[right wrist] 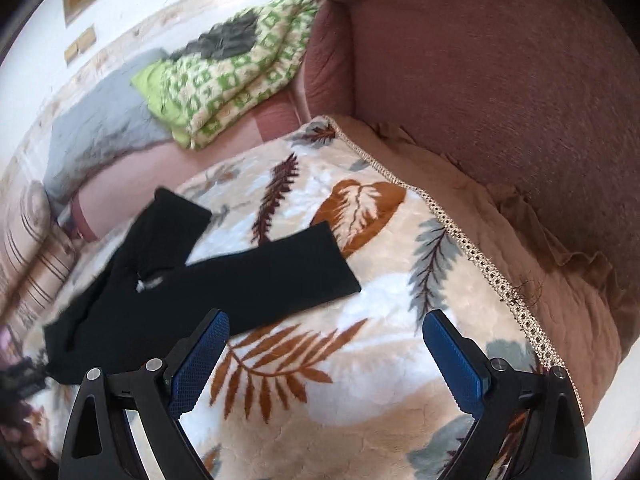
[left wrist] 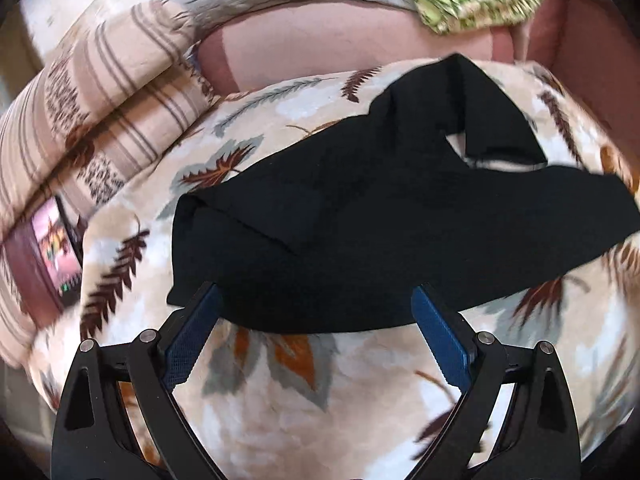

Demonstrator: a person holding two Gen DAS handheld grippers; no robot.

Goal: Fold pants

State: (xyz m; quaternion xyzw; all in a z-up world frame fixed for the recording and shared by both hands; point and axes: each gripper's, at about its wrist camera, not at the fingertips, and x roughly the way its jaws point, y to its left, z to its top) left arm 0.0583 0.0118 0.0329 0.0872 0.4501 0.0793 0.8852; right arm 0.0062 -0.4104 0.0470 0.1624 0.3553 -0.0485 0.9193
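Black pants [left wrist: 360,220] lie spread on a leaf-print blanket [left wrist: 280,380], with the two legs splayed apart toward the far right. My left gripper [left wrist: 316,300] hangs open just above the near edge of the pants, with nothing between its blue pads. In the right wrist view the same pants [right wrist: 224,280] lie to the left, legs forming a V. Over bare blanket [right wrist: 360,380], to the right of the nearer leg, my right gripper [right wrist: 326,332] is open and holds nothing.
A green-and-white patterned cloth [right wrist: 232,72] and a grey cloth [right wrist: 104,120] lie at the far end of the couch. A pink couch back [right wrist: 500,80] rises on the right. Striped cushions [left wrist: 100,92] sit to the left, with a lit phone screen [left wrist: 56,248] beside them.
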